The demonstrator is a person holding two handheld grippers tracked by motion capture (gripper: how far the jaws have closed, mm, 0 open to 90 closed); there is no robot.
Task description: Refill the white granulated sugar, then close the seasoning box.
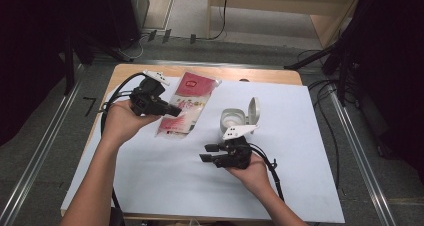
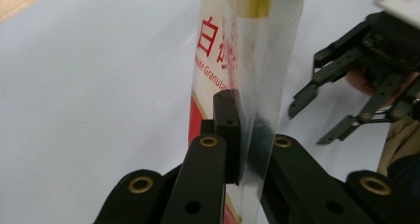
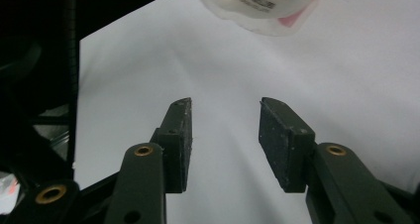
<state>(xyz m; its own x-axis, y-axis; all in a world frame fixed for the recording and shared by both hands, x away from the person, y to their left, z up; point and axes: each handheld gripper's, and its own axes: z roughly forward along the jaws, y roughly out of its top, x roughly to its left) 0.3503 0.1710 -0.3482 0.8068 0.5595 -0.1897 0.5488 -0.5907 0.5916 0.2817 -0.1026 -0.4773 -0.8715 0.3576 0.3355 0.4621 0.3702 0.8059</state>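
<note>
The left gripper was clamped on the edge of a clear sugar bag with red print, its pads pinching the film (seen close in the left gripper view, bag standing between the jaws); the bag lay slanted on the white sheet near the table's far-left part; the right gripper hovered nearer the person, jaws parted with nothing between them; just beyond it stood a small white container, lid flipped up; the two grippers were apart, pointing toward each other's side.
</note>
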